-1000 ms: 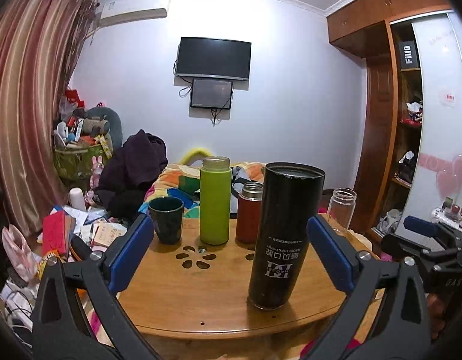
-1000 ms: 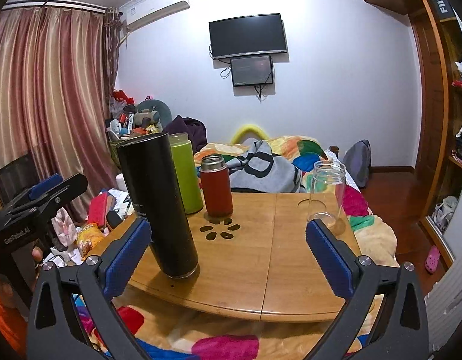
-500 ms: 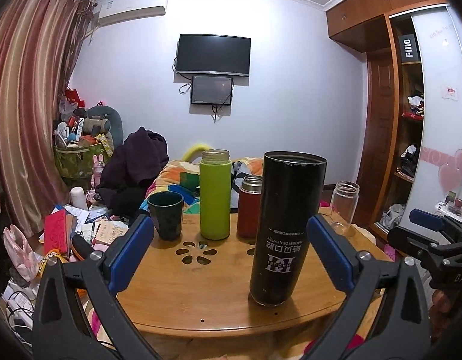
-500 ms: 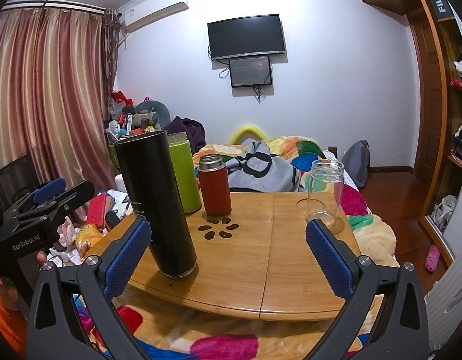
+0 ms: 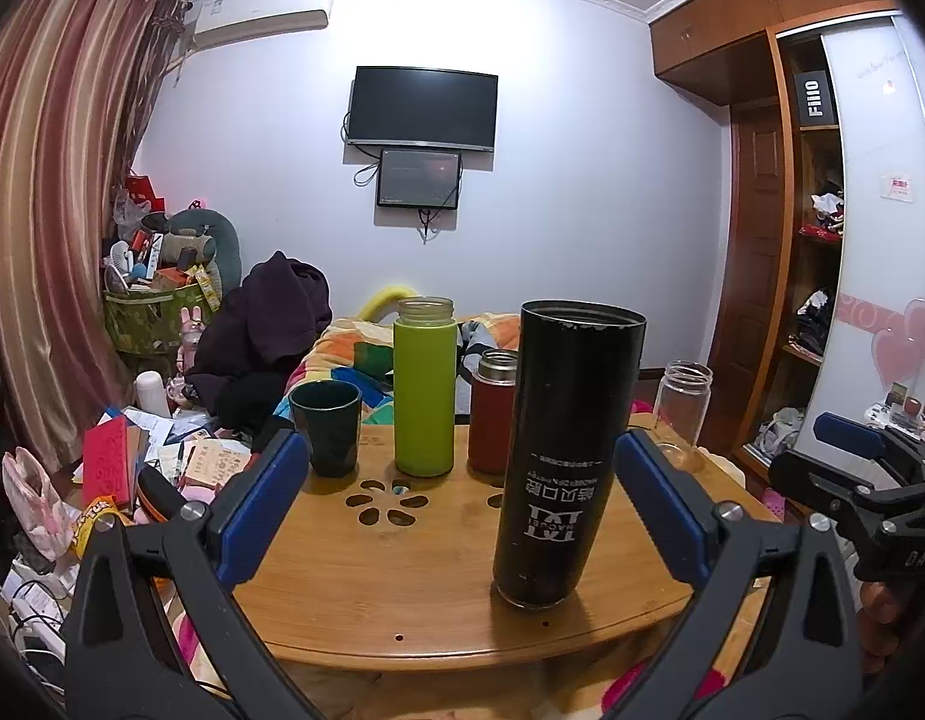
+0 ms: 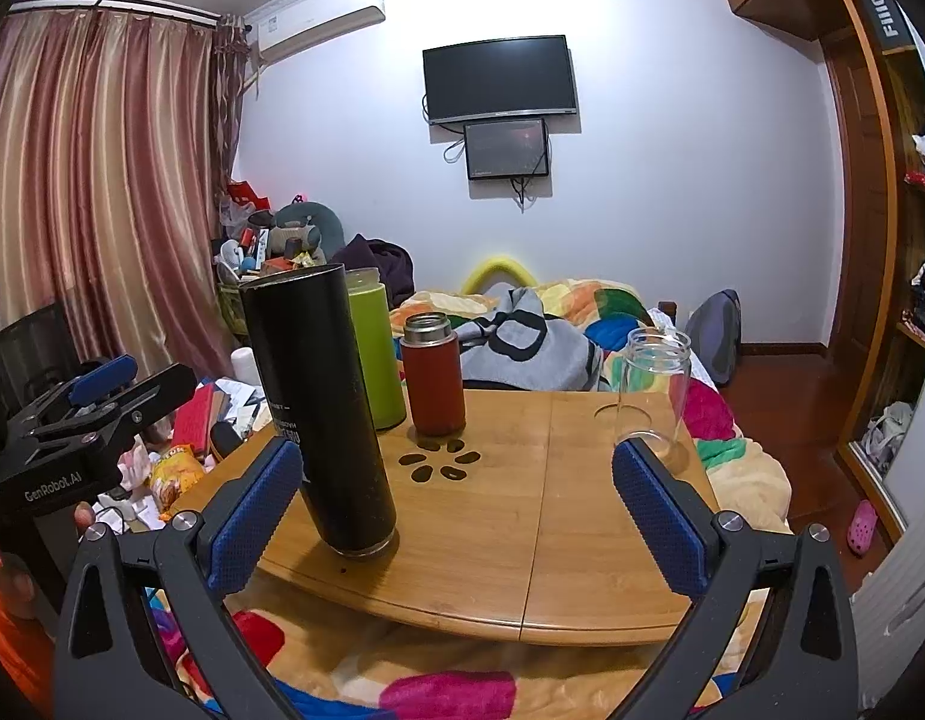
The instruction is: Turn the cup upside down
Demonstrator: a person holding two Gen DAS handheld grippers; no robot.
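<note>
I see both jaws apart | black cup upside down on tabletop | nothing held

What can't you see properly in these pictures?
- Dark green cup: the right wrist view hides it behind the black tumbler.
- Green bottle: partly covered by the black tumbler in the right wrist view.
- Tumbler's printed text: upside down and too small to read.
- Table: near edge cut off by the left gripper, whose fingers are apart.
</note>
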